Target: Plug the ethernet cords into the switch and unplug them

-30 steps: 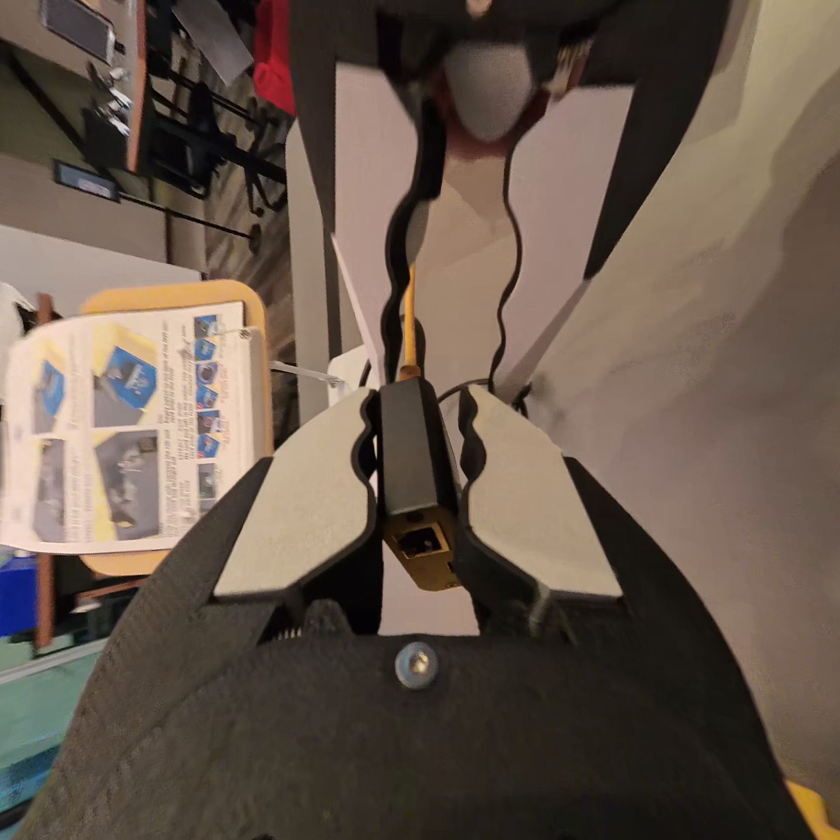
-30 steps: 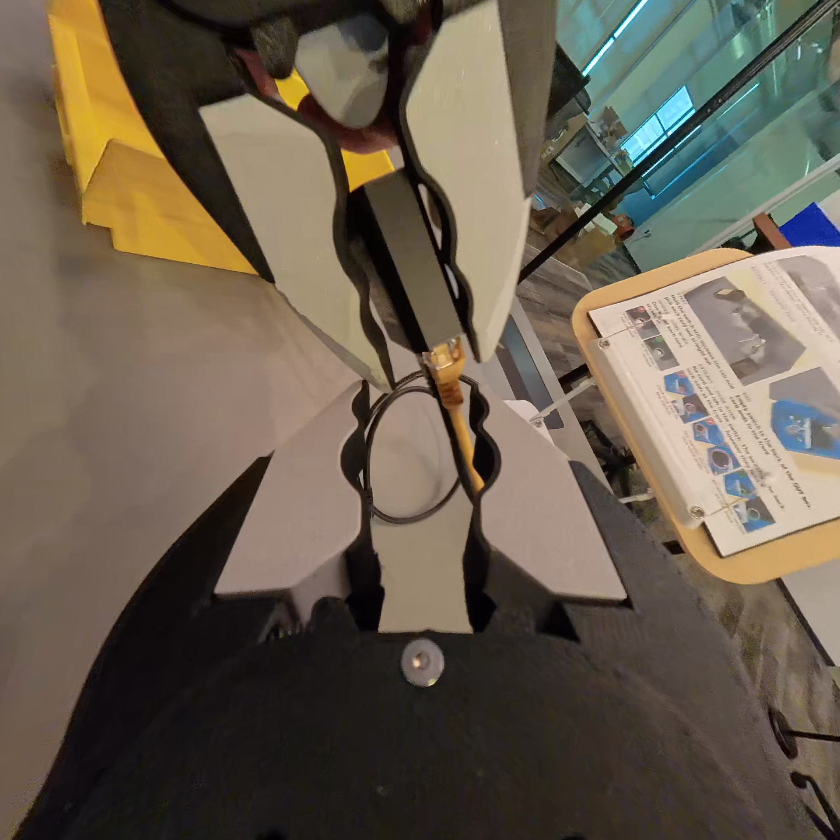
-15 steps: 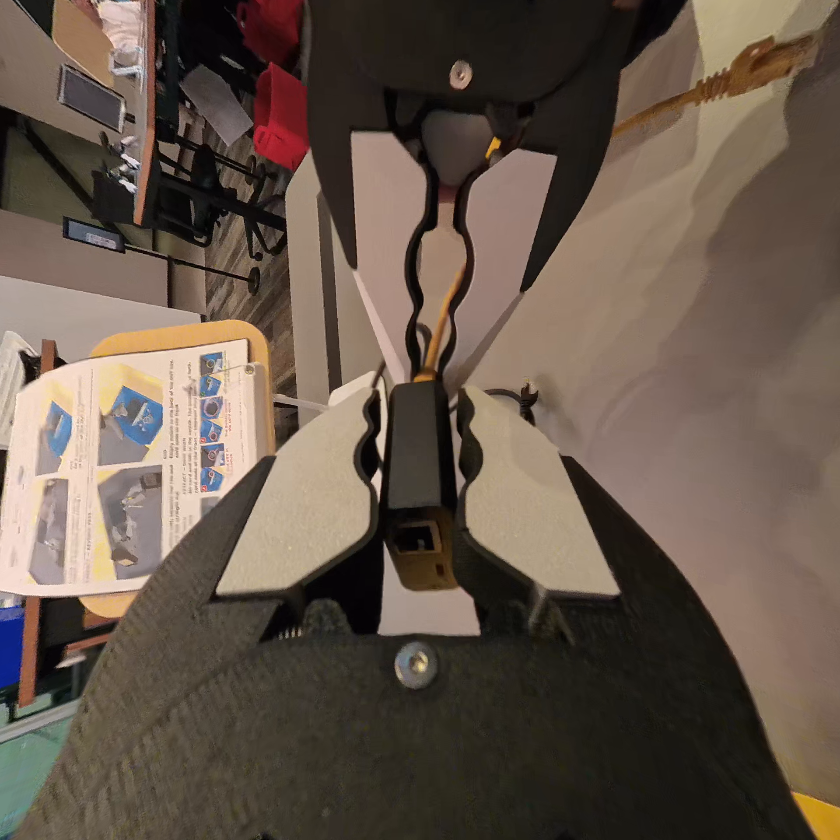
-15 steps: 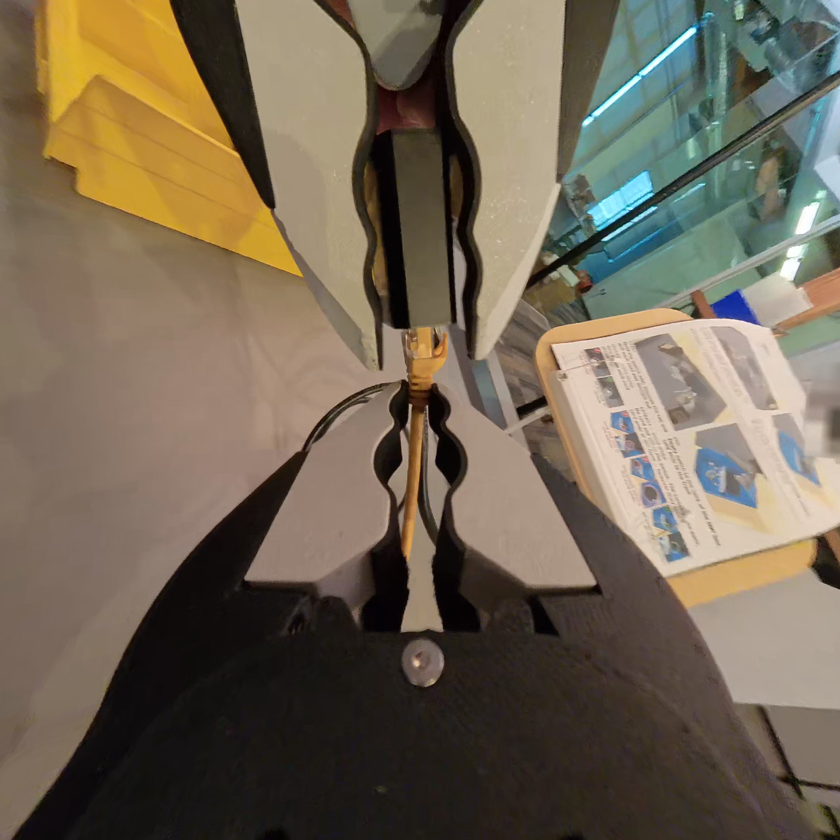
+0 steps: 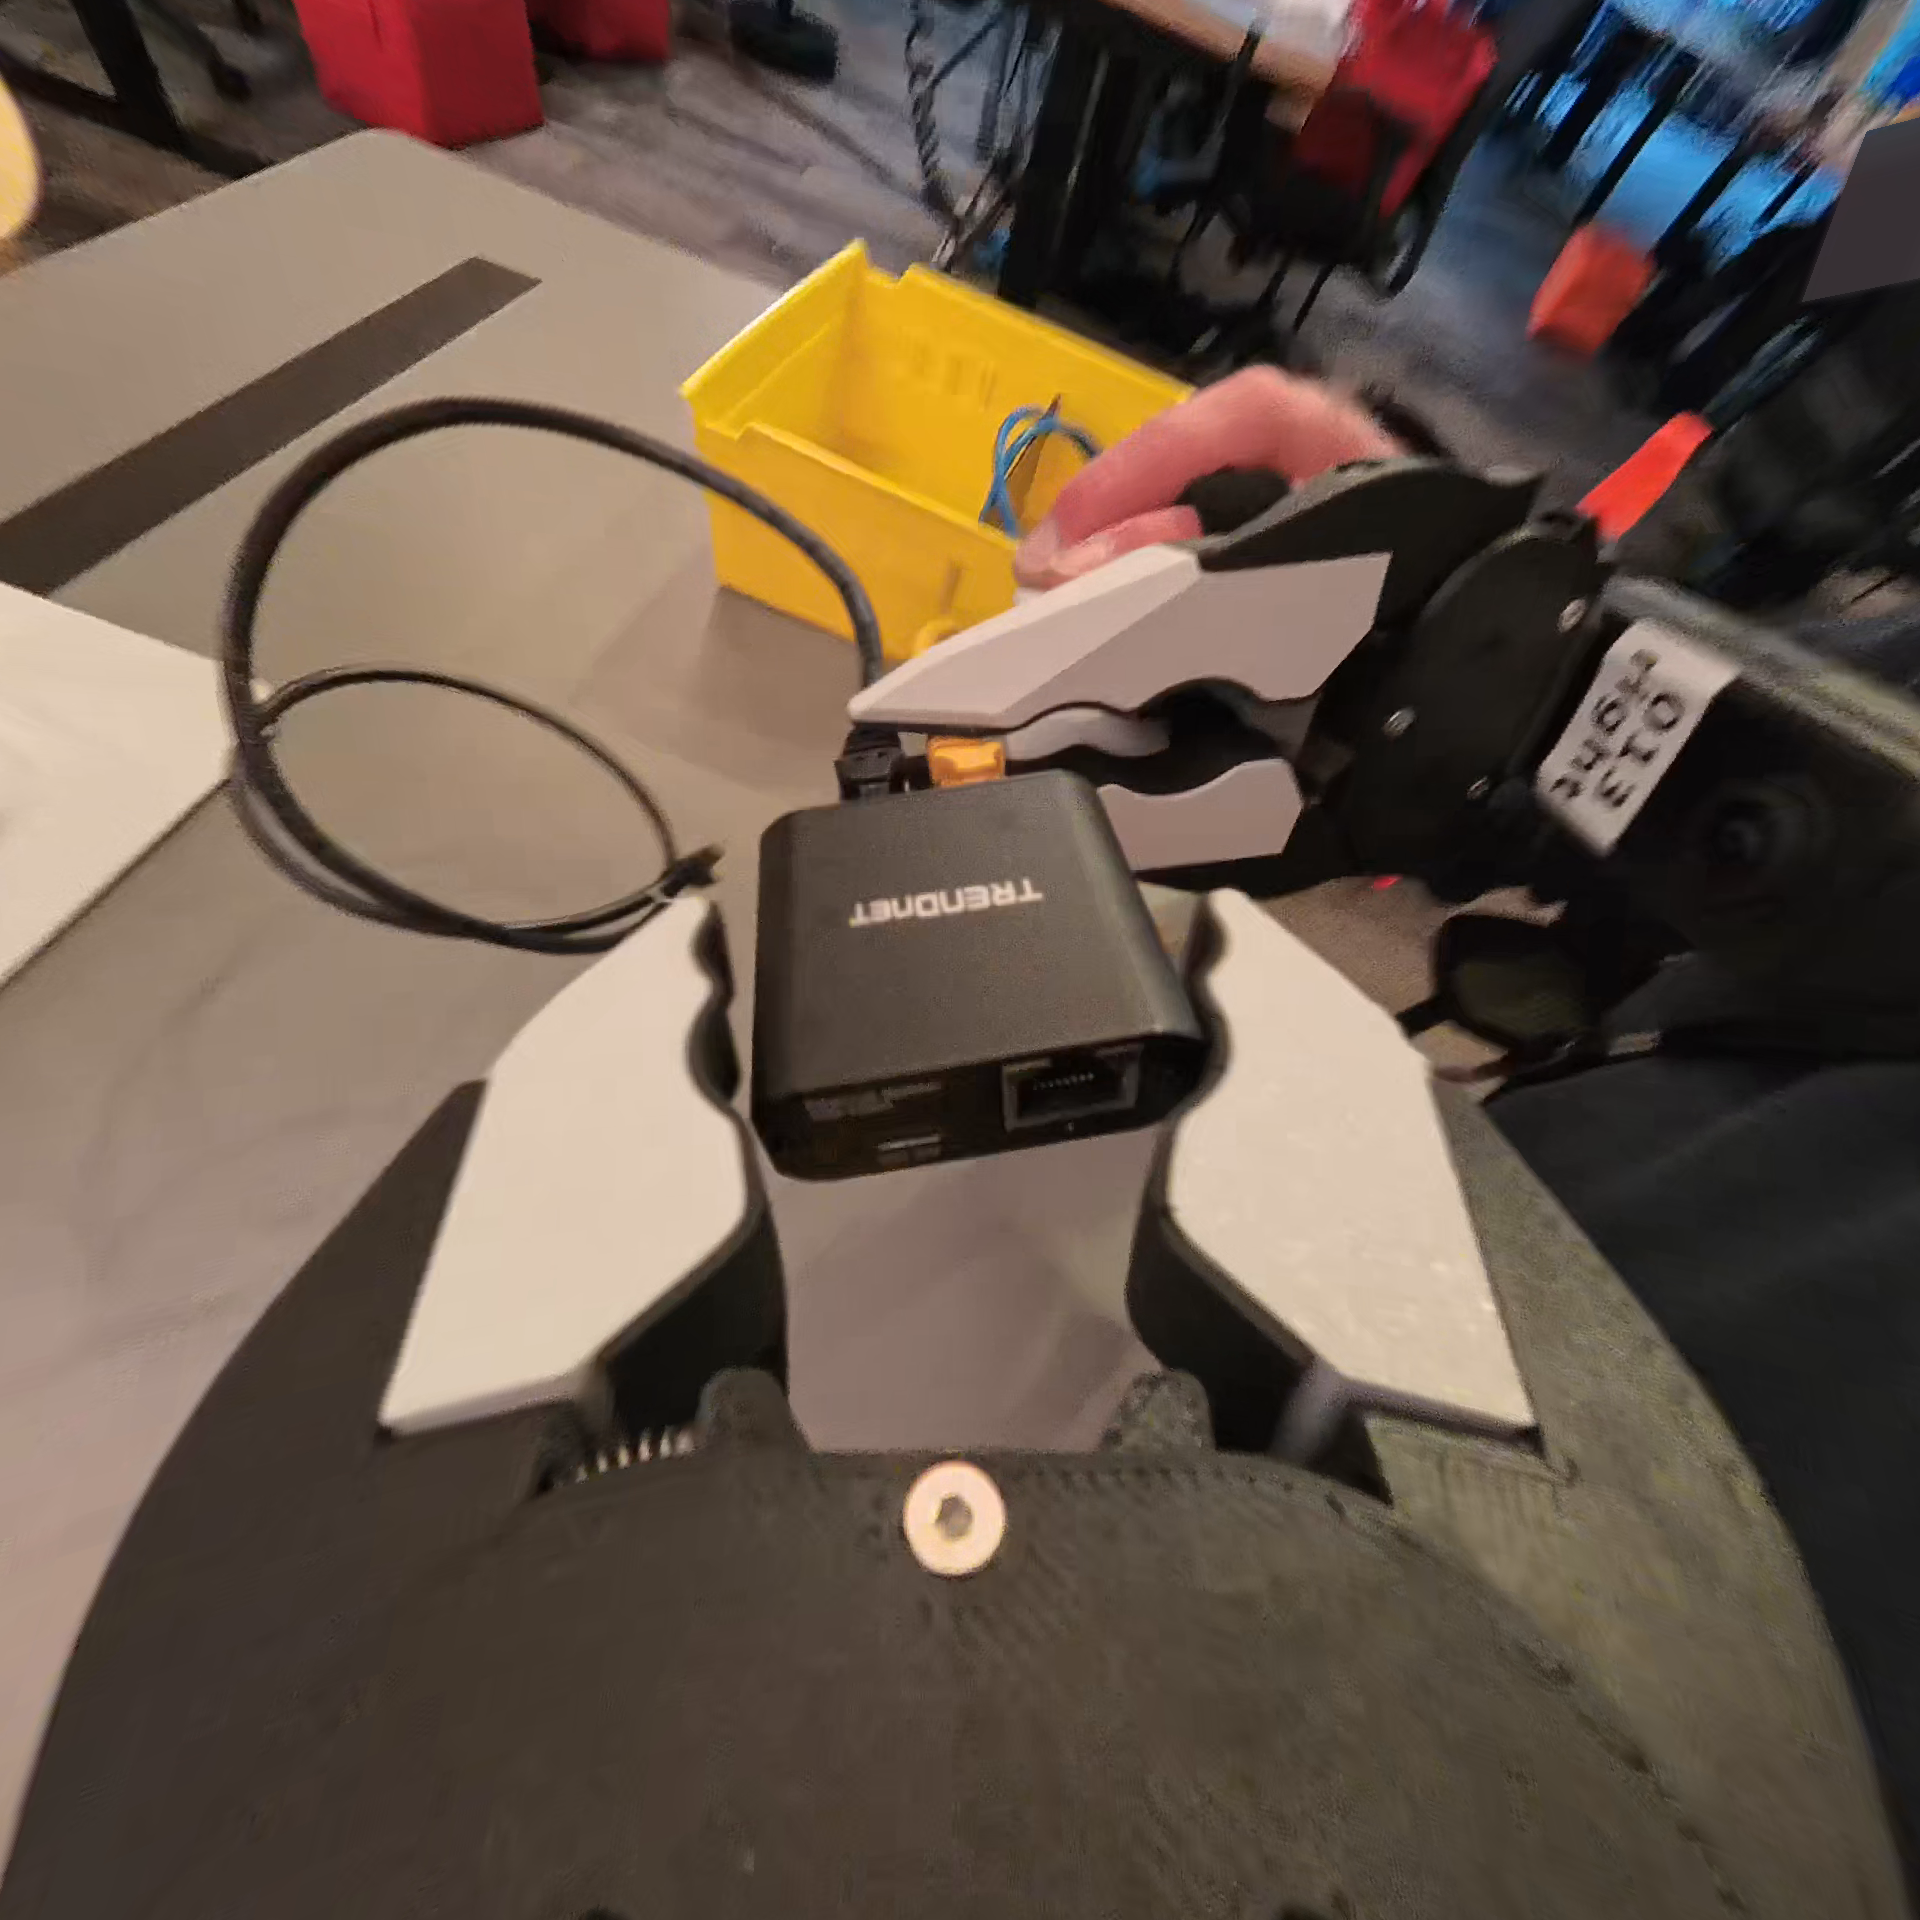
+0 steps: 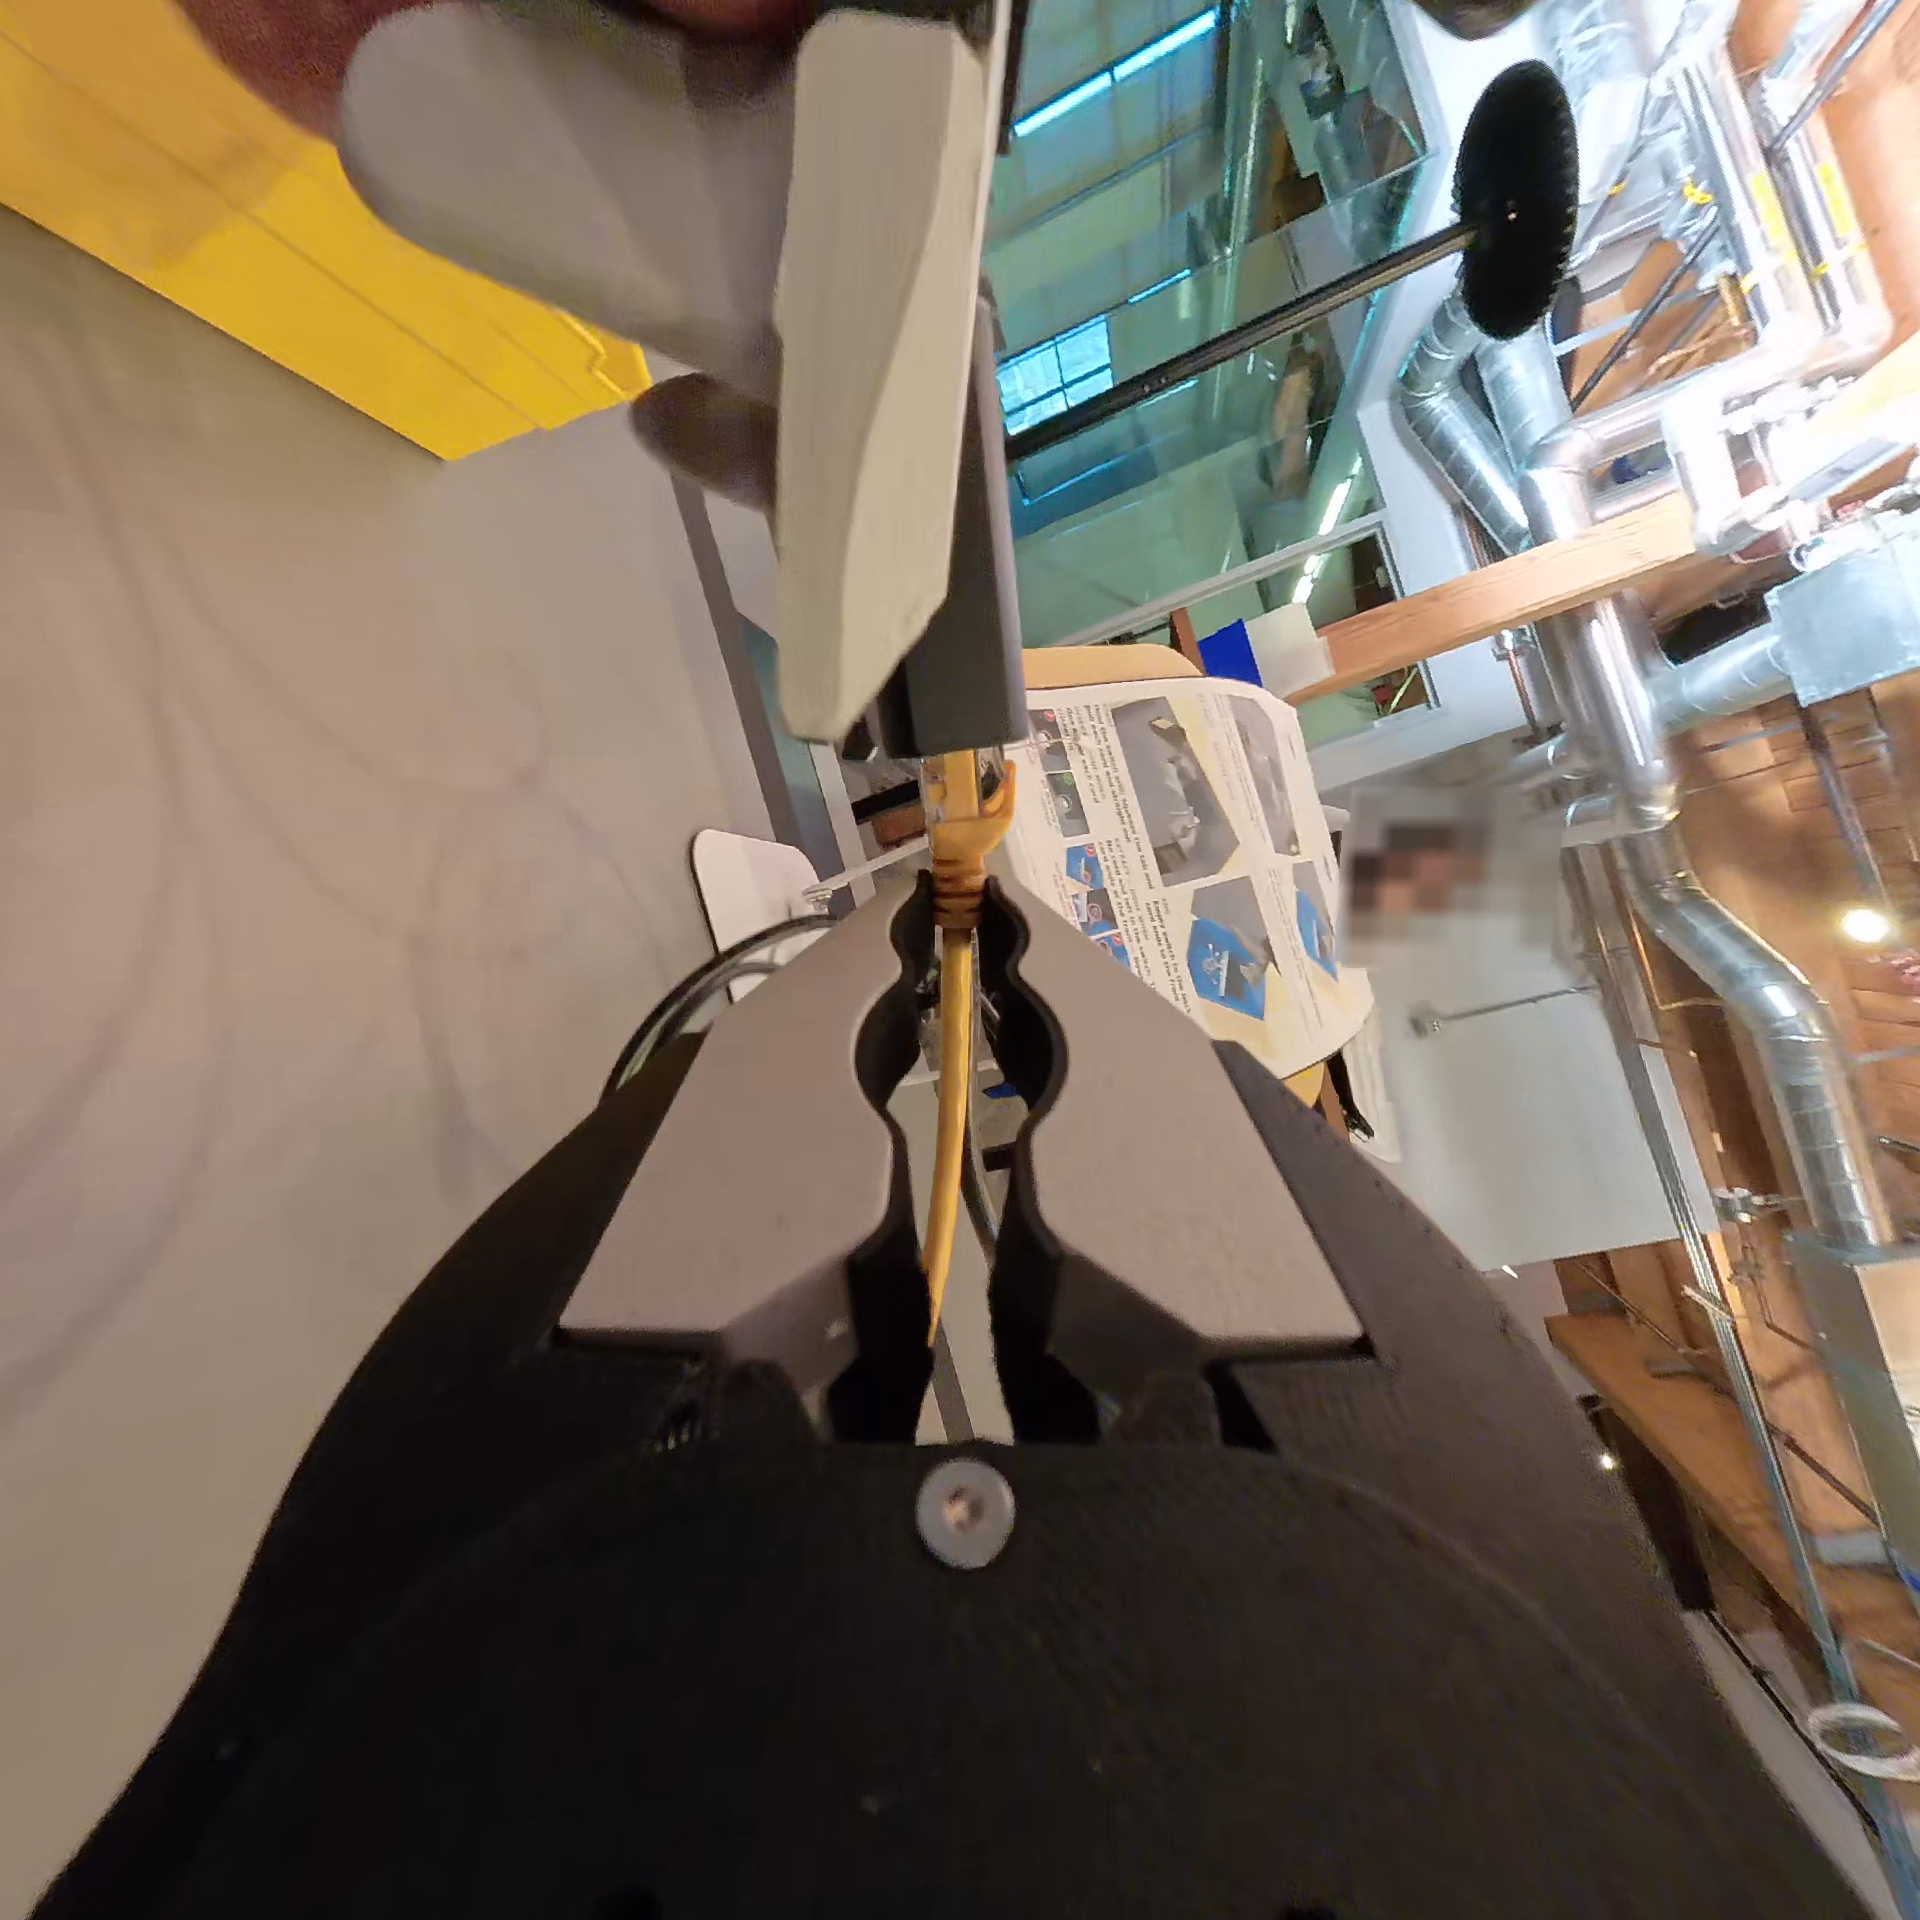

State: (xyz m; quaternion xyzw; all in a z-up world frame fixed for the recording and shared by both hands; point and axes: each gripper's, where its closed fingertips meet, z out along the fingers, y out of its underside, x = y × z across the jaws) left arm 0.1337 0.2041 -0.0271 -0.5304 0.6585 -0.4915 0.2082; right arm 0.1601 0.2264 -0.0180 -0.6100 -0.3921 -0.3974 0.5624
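My left gripper point(image 5: 961, 914) is shut on the black switch point(image 5: 956, 935), holding it flat across its width above the grey table point(image 5: 364, 1039). An empty port faces the camera. My right gripper point(image 6: 958, 904) is shut on the orange ethernet cord point(image 6: 951, 1122) just behind its plug point(image 6: 966, 821). The plug meets the switch's far end point(image 6: 961, 665); how deep it sits cannot be told. In the left wrist view the right gripper point(image 5: 935, 727) comes in from the right with the orange plug point(image 5: 961, 764). A black cable point(image 5: 416, 665) is plugged in beside it.
A yellow bin point(image 5: 883, 457) with blue wire stands on the table behind the switch; it also shows in the right wrist view point(image 6: 312, 281). A person's hand point(image 5: 1195, 468) holds the right gripper. A picture sheet on a wooden board point(image 6: 1174, 862) stands past the table edge.
My left gripper has rolled, and the switch now sits flat and wide between its fingers instead of edge-on. My right gripper has closed on the orange cord and slid up to its plug.
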